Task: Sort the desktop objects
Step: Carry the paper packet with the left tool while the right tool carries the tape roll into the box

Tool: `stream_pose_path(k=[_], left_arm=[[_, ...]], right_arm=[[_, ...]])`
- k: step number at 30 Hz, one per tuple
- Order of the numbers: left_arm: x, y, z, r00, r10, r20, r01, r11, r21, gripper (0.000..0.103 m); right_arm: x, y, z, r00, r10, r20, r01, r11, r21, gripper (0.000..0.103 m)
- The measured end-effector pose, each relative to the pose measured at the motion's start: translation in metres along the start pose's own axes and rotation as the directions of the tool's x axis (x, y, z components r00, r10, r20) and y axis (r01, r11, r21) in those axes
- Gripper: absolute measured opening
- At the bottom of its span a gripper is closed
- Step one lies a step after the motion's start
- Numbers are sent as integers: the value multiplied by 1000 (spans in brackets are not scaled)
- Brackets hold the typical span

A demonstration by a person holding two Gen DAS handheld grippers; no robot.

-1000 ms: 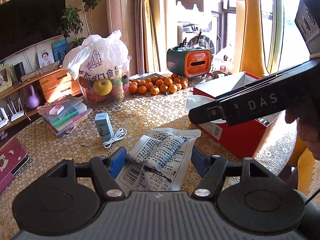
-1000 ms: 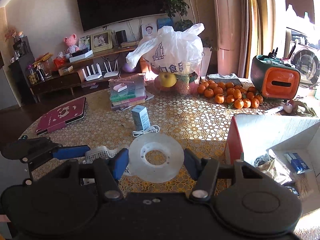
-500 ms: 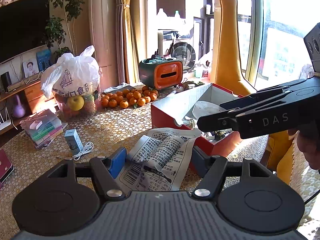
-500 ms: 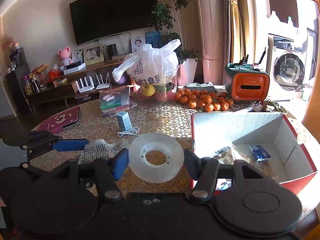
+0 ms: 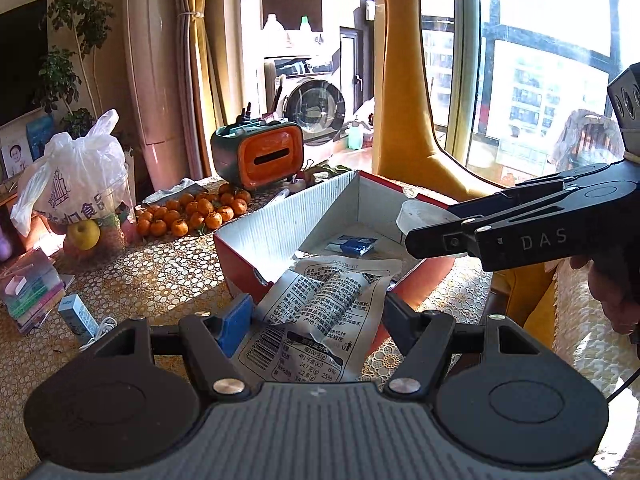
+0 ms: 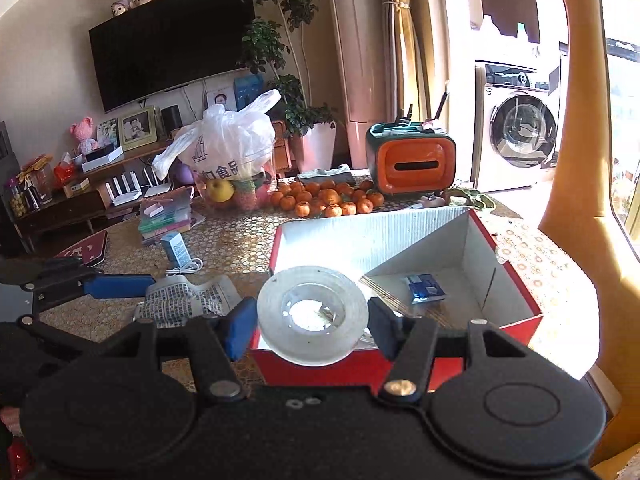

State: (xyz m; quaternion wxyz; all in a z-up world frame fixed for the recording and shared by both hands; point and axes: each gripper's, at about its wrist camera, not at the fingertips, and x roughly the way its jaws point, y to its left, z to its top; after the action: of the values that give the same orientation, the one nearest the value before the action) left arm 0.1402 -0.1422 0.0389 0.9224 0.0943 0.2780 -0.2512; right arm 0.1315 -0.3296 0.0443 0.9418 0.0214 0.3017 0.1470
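Left wrist view: the left claw grips a printed snack packet by its lower end, holding it just short of the near corner of a red cardboard box on the patterned surface. Alongside, the right claw is clamped on the outer rim of a clear tape roll, poised over the box's near wall.

The packet looks light, soft and crinkly; it sags between the pads and would likely slip or fold unless pinched across a flat sealed edge. The tape roll appears stiff and light but smooth, so the hold across its widest part seems the safest one.

Inside the box, only a small blue packet shows clearly; the tape roll and the near wall screen the front of the floor. Other contents there are too blurred to name. A small blue carton and white cable wait on the surface, unsorted. Sun glare washes out the box's inner wall.
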Motion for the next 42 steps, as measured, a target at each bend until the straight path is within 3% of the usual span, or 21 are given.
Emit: stream_pose_path(k=[10, 24, 35, 42], left_arm=[[38, -22, 18, 999, -21, -27, 22, 999, 35, 70], [96, -30, 40, 992, -21, -128, 29, 998, 60, 70], [147, -23, 54, 971, -22, -237, 25, 1000, 6, 70], [171, -18, 51, 957, -8, -290, 1, 1000, -22, 70]], right_arm=[[9, -47, 3, 996, -89, -10, 89, 996, 18, 59], [43, -77, 20, 995, -69, -68, 72, 997, 38, 59], [94, -85, 32, 986, -69, -151, 80, 994, 68, 59], [123, -86, 30, 976, -109, -189, 121, 991, 49, 59]])
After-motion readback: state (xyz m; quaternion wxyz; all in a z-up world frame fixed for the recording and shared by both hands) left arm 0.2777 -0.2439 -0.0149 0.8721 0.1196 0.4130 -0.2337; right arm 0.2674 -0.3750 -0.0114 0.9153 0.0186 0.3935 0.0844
